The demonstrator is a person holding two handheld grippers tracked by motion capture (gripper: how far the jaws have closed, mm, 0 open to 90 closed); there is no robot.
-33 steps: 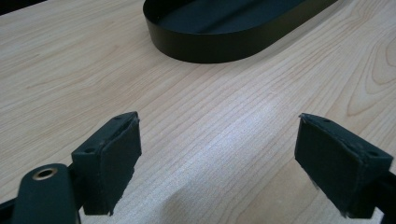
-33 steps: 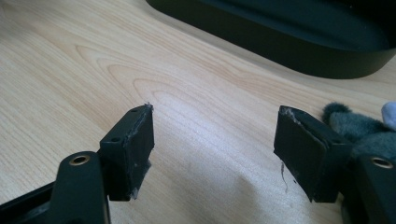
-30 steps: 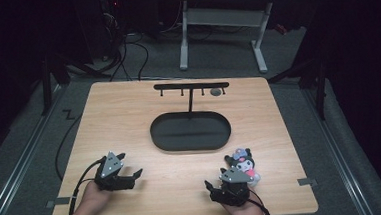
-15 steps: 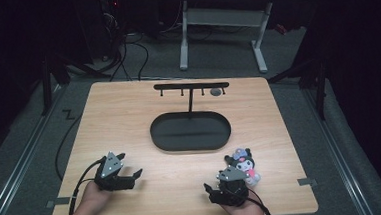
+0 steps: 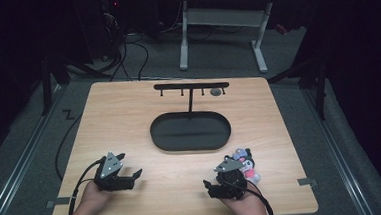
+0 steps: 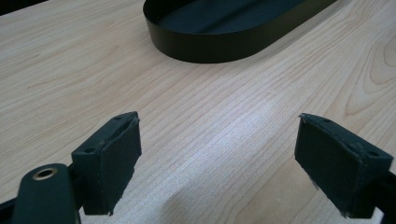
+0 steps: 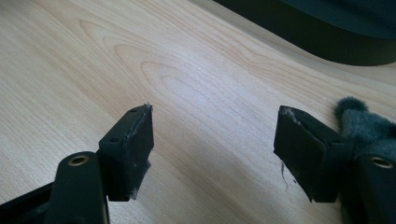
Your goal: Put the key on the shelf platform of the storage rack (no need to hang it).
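Near the right front edge of the pale wooden table [image 5: 129, 116], your right gripper [image 7: 212, 140] rests with its jaws spread and empty, just as a second ago. The small plush toy in grey, black and pink [image 5: 246, 162] lies just beside it, ungrasped, so the pick-up has not begun. Your left gripper [image 6: 217, 154] also sits spread wide over bare wood. Farther off stand the black oval metal tray [image 5: 190, 131] and its black T-shaped hook rack [image 5: 191, 87]. Beyond lies a dark room with grey floor and cables.
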